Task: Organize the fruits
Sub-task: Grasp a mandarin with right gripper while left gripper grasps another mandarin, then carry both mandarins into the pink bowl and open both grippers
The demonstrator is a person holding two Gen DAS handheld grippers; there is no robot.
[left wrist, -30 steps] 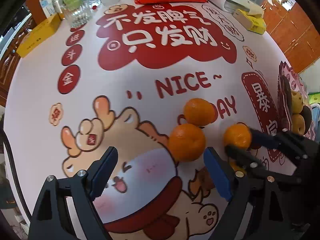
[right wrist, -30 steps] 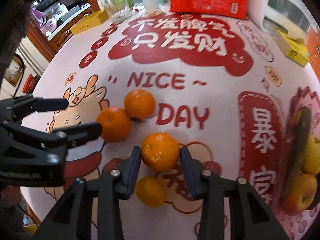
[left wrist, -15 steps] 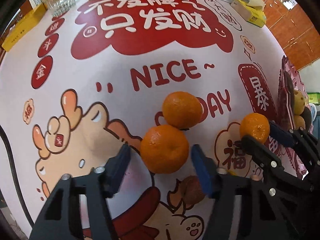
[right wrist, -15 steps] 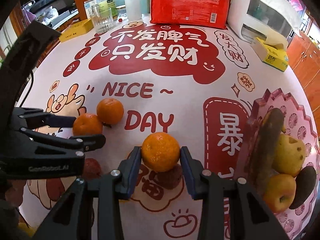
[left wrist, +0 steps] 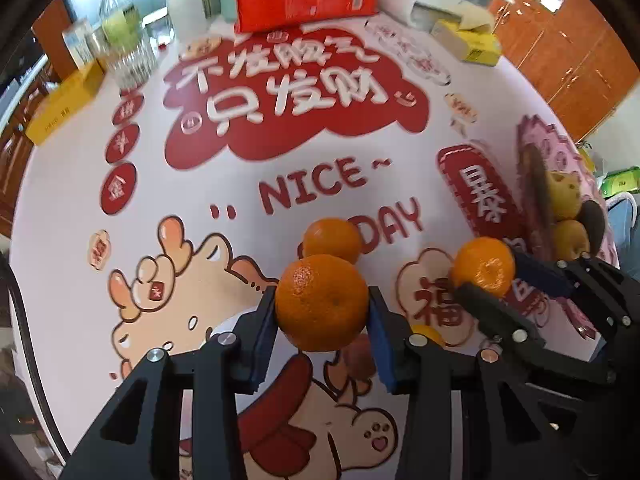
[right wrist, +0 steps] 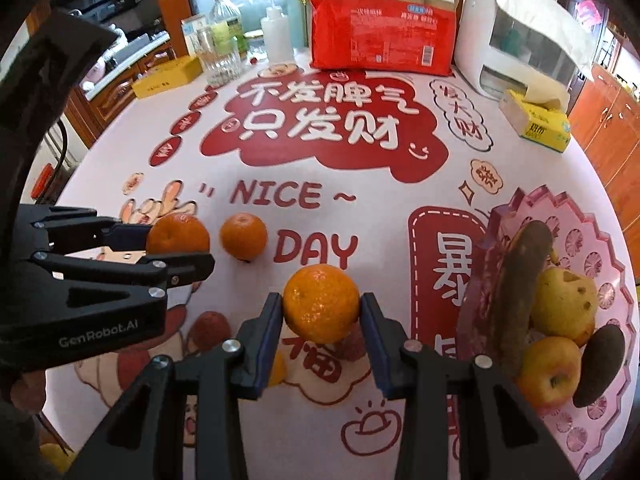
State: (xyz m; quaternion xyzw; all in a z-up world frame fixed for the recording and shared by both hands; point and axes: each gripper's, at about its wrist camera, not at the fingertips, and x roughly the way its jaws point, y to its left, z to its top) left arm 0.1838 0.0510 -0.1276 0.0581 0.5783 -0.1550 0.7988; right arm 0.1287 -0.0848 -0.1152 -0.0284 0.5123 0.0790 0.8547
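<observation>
Left gripper (left wrist: 322, 308) has an orange (left wrist: 322, 303) between its blue pads, jaws closing in on it, pads already touching both sides, fruit lifted off the tablecloth (left wrist: 248, 184). Right gripper (right wrist: 321, 306) is clamped narrow on a second orange (right wrist: 321, 303), also held clear of the cloth. Landmark: the "DAY" lettering (right wrist: 316, 246) on the cloth. In the right wrist view the right-held orange hangs just below "DAY"; a third, loose orange (right wrist: 244, 236) sits on the cloth just left of "DAY"; the left-held orange is further left of that one, seen between the left gripper's fingers. In the left wrist view the loose orange sits just behind the left-held one, partly covering the "D". A lychee (right wrist: 209, 327) lies on the cloth below and left of "DAY", another reddish fruit peeks out under the right-held orange, too hidden to name. A small yellow-orange fruit (right wrist: 277, 370) shows below "DAY" behind the right gripper's left finger. Pink plate (right wrist: 600, 240) lies right of "DAY", holding a yellow apple (right wrist: 564, 304), a second apple (right wrist: 550, 370) reddish at the bottom, a long brown fruit (right wrist: 520, 288) and a dark oval fruit (right wrist: 600, 364). Far above "DAY" at the table's back edge: a red pack (right wrist: 382, 26), a white appliance (right wrist: 524, 36), a tissue box (right wrist: 536, 120), a glass (right wrist: 222, 60) and a yellow box (right wrist: 166, 78).
</observation>
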